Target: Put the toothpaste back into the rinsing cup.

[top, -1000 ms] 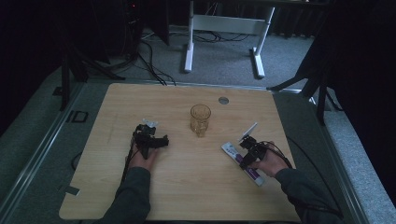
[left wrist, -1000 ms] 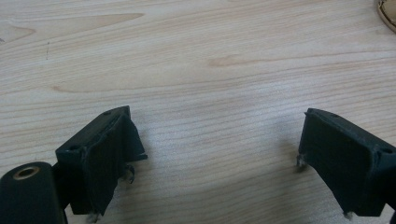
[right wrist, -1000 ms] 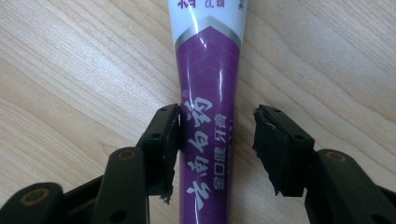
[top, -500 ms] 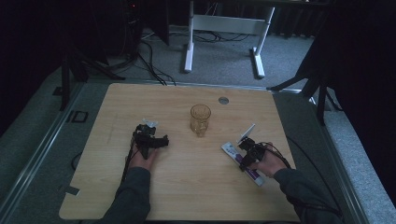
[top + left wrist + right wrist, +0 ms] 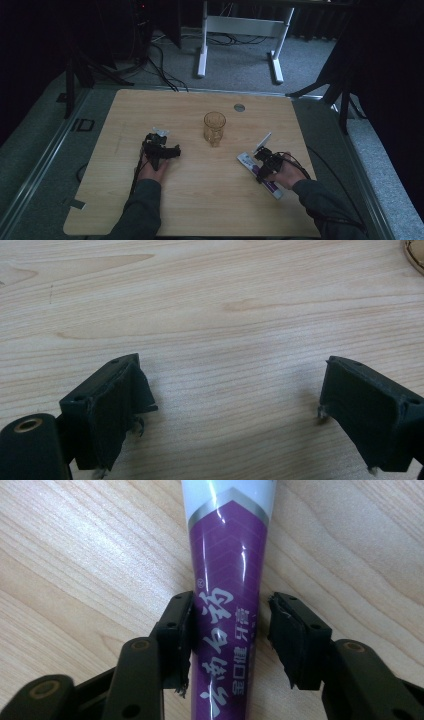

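A purple and white toothpaste tube (image 5: 268, 183) (image 5: 227, 555) lies flat on the wooden table (image 5: 200, 210) at the right. My right gripper (image 5: 264, 159) (image 5: 231, 610) straddles it. Its jaws have just been closing with the tube between them. The left pad (image 5: 184, 630) touches the tube, while the right pad (image 5: 285, 635) stands a sliver off it. My left gripper (image 5: 161, 150) (image 5: 232, 370) rests at the table's left, wide open over bare wood. A clear drinking glass (image 5: 214, 128) stands upright in the middle, between the two grippers.
A small round metal disc (image 5: 239, 107) sits in the table near the far edge. The glass rim (image 5: 416, 250) shows at the top right of the left gripper view. A white frame (image 5: 240, 30) and cables lie on the floor beyond the table.
The right gripper has tipped slightly lower over the tube. The left hand, the glass and the tube stay where they were.
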### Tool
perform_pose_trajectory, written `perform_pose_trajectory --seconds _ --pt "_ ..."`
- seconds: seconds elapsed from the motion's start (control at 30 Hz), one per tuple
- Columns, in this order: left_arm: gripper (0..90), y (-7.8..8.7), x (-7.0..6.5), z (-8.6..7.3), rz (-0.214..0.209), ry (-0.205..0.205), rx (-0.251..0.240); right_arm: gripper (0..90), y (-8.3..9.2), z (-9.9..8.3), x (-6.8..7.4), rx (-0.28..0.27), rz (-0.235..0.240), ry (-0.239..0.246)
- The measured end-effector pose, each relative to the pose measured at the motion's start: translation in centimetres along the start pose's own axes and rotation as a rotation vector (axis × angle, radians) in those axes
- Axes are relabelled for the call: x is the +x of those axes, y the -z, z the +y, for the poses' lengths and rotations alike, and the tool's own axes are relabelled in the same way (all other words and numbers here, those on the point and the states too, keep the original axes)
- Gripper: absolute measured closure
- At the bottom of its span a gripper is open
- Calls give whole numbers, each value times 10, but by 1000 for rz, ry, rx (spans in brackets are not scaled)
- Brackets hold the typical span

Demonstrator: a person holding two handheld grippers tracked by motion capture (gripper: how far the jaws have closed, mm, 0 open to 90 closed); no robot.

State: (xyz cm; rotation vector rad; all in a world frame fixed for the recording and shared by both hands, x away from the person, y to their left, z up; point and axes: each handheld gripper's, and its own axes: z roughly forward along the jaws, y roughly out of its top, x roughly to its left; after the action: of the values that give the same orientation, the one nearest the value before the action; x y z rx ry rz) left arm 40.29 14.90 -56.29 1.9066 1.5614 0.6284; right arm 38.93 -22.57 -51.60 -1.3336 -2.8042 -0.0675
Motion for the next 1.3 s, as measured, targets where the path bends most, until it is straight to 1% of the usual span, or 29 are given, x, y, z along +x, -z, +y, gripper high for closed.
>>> perform_pose_trajectory --seconds 0.3,0.83,1.03,1.13,1.3 --pt "101 0 0 0 0 0 0 598 0 2 4 14 -8 22" --pt "102 0 0 0 0 0 -1 637 -1 9 6 65 -26 41" --pt "102 0 0 0 0 0 0 658 0 11 4 79 -10 46" --pt "101 0 0 0 0 0 0 668 1 12 4 83 -11 51" --pt "102 0 0 0 0 0 0 681 2 12 3 82 -7 42"
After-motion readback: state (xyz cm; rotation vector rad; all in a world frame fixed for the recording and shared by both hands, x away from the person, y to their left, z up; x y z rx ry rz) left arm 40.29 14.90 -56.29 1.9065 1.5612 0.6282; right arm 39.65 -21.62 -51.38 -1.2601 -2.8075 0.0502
